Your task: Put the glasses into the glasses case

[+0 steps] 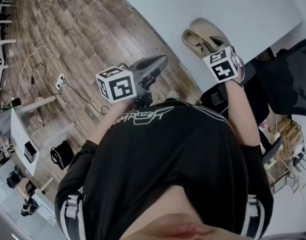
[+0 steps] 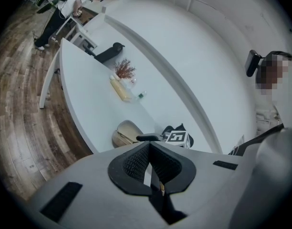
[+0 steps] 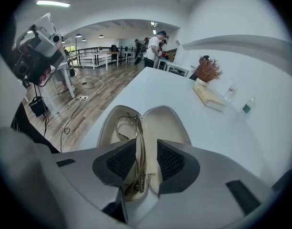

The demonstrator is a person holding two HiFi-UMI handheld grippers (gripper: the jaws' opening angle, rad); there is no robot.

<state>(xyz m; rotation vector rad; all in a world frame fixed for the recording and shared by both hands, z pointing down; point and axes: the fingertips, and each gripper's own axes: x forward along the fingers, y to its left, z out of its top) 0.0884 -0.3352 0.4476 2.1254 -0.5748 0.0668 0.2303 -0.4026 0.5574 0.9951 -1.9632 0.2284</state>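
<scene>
Grey right gripper [image 3: 147, 151], jaws apart, over glasses case [image 3: 171, 120]

A dried plant [image 3: 209, 69] stands beside a tan box [image 3: 209, 97] on the white table [image 3: 160, 92]

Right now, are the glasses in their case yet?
Mostly done: the glasses lie inside the open glasses case. The right tool hangs above them with jaws apart, holding nothing; the left tool is shut and empty. Left: perhaps closing the lid.

Black short-sleeved shirt [image 1: 163, 154], white chest lettering [image 1: 143, 116], striped sleeves [image 1: 73, 209]; grey left tongs [image 1: 162, 62] and right tongs [image 1: 200, 39] carry black-and-white marker cubes [image 1: 117, 84].
</scene>
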